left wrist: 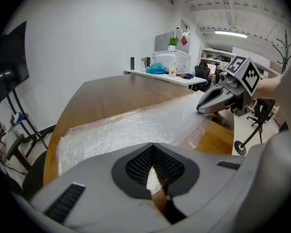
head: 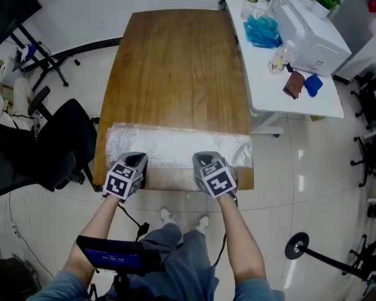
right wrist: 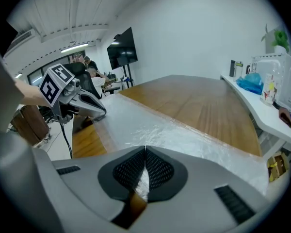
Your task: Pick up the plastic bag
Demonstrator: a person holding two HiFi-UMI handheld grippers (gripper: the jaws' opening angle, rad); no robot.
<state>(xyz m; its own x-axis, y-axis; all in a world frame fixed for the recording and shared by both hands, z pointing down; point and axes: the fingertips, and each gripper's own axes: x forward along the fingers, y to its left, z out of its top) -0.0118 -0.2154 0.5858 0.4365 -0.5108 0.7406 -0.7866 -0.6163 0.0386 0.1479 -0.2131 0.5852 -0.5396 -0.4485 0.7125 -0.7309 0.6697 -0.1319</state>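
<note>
Clamping plastic bag edge on table: left gripper, right gripper.

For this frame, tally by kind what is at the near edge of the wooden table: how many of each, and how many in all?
Plastic bag: 1
Hand-held gripper: 2, the left hand-held gripper and the right hand-held gripper
Total: 3

Looking steeply down from overhead.
Riding behind left tongs and right tongs, facing across the shared surface and plastic bag.
</note>
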